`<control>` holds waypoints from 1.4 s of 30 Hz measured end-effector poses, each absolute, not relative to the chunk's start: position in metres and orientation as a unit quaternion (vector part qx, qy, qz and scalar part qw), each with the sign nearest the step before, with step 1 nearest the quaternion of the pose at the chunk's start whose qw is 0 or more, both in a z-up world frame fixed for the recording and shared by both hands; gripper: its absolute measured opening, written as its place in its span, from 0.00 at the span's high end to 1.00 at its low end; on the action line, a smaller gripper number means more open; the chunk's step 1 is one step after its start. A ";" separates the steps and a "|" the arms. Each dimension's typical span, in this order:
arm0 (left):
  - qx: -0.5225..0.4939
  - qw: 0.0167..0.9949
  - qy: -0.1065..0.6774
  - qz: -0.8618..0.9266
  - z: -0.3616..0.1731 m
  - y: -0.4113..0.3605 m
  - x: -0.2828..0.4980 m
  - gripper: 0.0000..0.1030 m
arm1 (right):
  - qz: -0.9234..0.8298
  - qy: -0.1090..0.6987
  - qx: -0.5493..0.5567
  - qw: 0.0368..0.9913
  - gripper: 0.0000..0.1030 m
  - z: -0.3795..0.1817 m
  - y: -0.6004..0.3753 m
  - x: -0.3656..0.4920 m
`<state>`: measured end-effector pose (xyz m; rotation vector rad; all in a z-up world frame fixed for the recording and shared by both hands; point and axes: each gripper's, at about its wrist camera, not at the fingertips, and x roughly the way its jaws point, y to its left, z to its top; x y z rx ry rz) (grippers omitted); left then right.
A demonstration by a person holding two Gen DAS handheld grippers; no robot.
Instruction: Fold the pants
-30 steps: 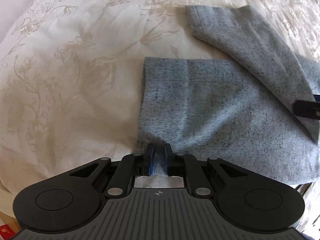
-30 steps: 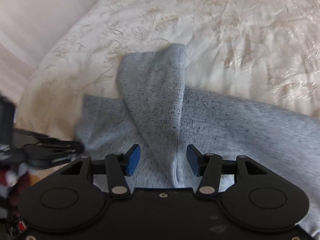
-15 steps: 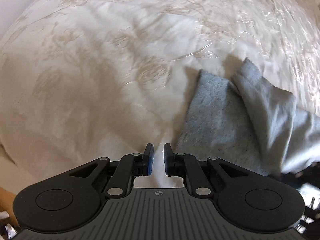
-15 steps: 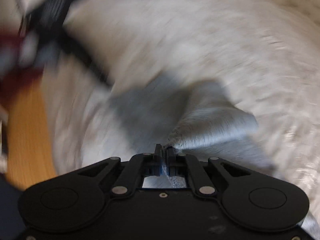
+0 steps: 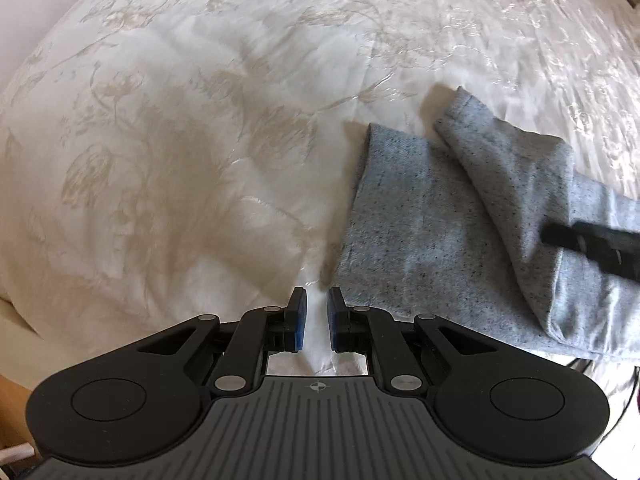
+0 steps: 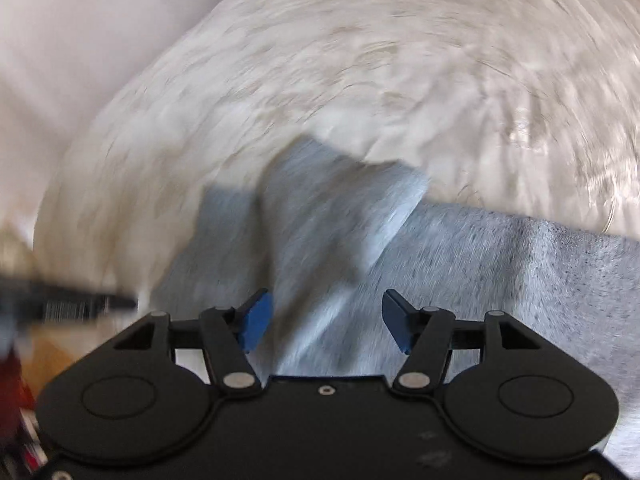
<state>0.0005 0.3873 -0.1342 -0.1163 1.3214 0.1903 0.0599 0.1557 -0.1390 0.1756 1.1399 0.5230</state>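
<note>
Grey speckled pants [image 5: 440, 232] lie on the bed at the right of the left wrist view, one leg crossed over the other. My left gripper [image 5: 316, 320] hovers just left of the hem, jaws nearly together, with only bedspread showing in the narrow gap. In the blurred right wrist view my right gripper [image 6: 326, 320] stands over the pants [image 6: 336, 232]. Its jaws are opening, and the crossed leg lies below and between the blue pads [image 6: 254, 322] without being pressed. The right gripper's dark tip [image 5: 592, 240] shows at the right edge over the cloth.
A cream floral bedspread [image 5: 180, 140] covers the bed and fills most of both views [image 6: 400, 60]. A pale wall [image 6: 60, 40] stands at the far left. The bed's edge and a wooden floor [image 5: 8, 412] show at lower left.
My left gripper let go of the pants hem and drew away to the left. My right gripper shut on the fold, then spread its jaws apart. The pants now lie further right in the left view.
</note>
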 end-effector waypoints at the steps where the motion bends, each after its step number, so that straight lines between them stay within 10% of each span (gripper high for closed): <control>1: -0.054 0.785 0.611 0.087 -0.133 0.387 0.000 0.89 | 0.236 0.536 0.103 0.804 0.40 -0.140 0.155 0.067; 4: -0.052 0.786 0.610 0.085 -0.132 0.388 0.001 0.89 | 0.209 0.540 0.182 0.795 0.57 -0.150 0.147 0.084; 5: -0.051 0.786 0.610 0.086 -0.132 0.389 0.000 0.89 | 0.202 0.539 0.209 0.790 0.90 -0.151 0.143 0.087; 7: -0.051 0.787 0.608 0.088 -0.131 0.392 -0.001 0.89 | 0.206 0.526 0.221 0.795 0.95 -0.142 0.142 0.089; 15: -0.062 0.785 0.606 0.110 -0.125 0.412 -0.002 0.89 | 0.309 0.427 0.021 0.849 0.95 -0.035 0.168 0.034; 30: -0.080 0.796 0.585 0.136 -0.109 0.426 -0.006 0.89 | 0.405 0.418 -0.234 0.779 0.94 -0.109 0.294 -0.036; 35: -0.083 0.806 0.573 0.125 -0.101 0.419 0.003 0.89 | 0.466 0.385 -0.193 0.773 0.45 -0.089 0.278 -0.036; 42: -0.097 0.802 0.581 0.101 -0.111 0.405 0.006 0.89 | 0.393 0.415 -0.170 0.803 0.65 -0.095 0.243 0.034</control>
